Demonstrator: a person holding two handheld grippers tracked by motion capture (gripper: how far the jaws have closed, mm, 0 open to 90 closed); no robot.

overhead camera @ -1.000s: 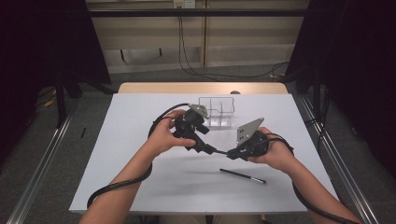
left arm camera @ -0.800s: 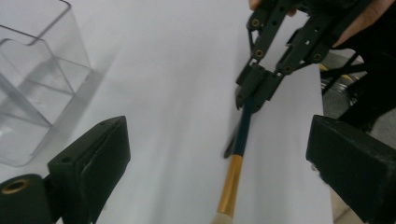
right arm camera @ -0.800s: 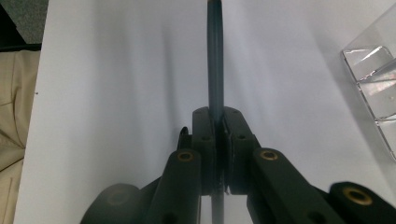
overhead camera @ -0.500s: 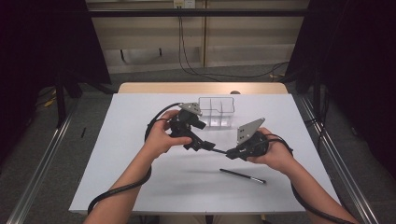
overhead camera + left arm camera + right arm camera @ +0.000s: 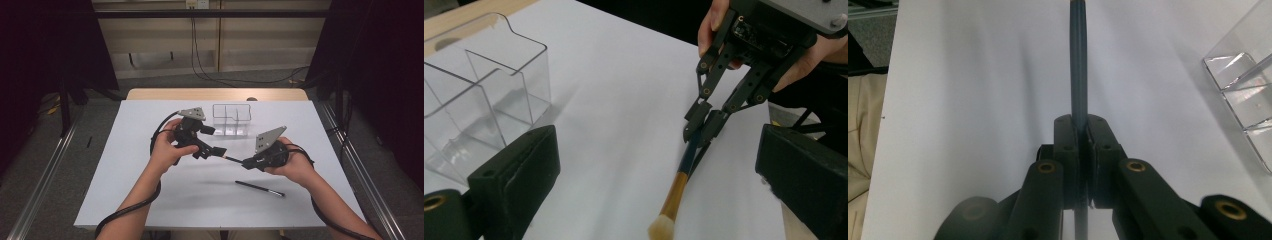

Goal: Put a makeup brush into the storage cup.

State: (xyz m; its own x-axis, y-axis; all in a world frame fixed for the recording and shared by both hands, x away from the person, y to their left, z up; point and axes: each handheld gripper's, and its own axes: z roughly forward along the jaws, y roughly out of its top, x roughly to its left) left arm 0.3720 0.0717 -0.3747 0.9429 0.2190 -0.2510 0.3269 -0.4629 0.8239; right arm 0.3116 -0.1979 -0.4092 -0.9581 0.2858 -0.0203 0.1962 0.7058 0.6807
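Item: brush (image 5: pixel 684 172), dark handle w/ tan ferrule, mid-frame in high view, clamped at handle by right gripper (image 5: pixel 246 163), above white table (image 5: pixel 150 210). Left gripper (image 5: pixel 220 150): jaws wide, just opened, brush tip between, untouched. Clear organizer (image 5: pixel 231 119) upper centre; pen (image 5: pixel 260 188) lower centre.
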